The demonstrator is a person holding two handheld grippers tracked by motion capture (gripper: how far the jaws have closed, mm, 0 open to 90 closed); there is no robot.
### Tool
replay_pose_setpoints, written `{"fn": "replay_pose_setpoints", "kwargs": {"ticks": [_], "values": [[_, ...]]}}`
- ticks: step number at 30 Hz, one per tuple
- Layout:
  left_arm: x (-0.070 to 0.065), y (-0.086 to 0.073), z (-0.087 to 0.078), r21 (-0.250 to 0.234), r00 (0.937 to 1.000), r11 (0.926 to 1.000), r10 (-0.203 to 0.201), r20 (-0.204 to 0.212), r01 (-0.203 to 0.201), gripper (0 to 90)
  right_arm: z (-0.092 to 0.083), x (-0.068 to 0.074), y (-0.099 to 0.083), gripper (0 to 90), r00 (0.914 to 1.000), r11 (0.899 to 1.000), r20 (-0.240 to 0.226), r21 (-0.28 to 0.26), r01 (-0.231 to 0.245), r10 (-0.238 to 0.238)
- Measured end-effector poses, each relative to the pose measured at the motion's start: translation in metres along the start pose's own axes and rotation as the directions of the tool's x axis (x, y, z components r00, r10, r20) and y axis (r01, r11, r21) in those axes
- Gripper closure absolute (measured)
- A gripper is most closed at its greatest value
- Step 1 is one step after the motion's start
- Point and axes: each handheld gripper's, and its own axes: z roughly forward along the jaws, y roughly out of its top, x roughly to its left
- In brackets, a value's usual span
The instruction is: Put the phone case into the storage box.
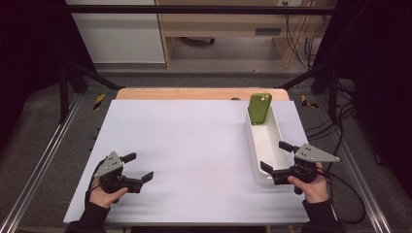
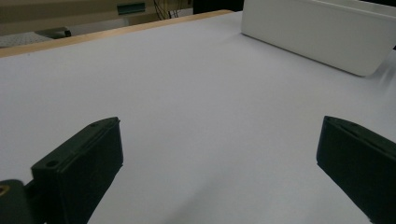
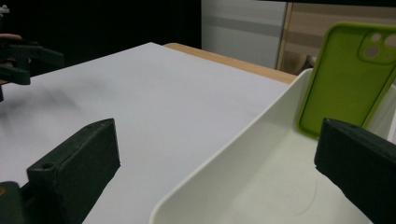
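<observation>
Green phone case (image 1: 260,108) leans upright against far end of long white tray (image 1: 278,130), camera cutout up; tray sits on table's right side.

Even overhead light, slight motion blur

Black hand-held grippers (image 1: 137,167), dark sleeves (image 1: 92,216)

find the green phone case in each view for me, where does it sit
High view: green phone case leans upright at the far end of the white tray, right side.
Right gripper view: upper right, propped in the tray.
Left gripper view: the tray's outer wall fills the upper right.
Shared landmark: the white tray.
</observation>
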Motion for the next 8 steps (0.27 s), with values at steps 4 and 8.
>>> {"fn": "replay_pose_setpoints", "kwargs": {"ticks": [4,8], "values": [[0.0000,0.0000,0.0001,-0.002,1.0000,1.0000,-0.001,0.002,0.001,0.2,-0.0050,-0.0037,-0.0071,0.5,0.9999,1.000,0.011,-0.009,-0.001,0.001],[0.0006,0.0007,-0.0003,-0.005,1.0000,1.0000,0.001,0.000,-0.001,0.2,-0.0077,-0.0048,-0.0100,0.5,0.9997,1.000,0.024,0.003,0.004,-0.004]]}}
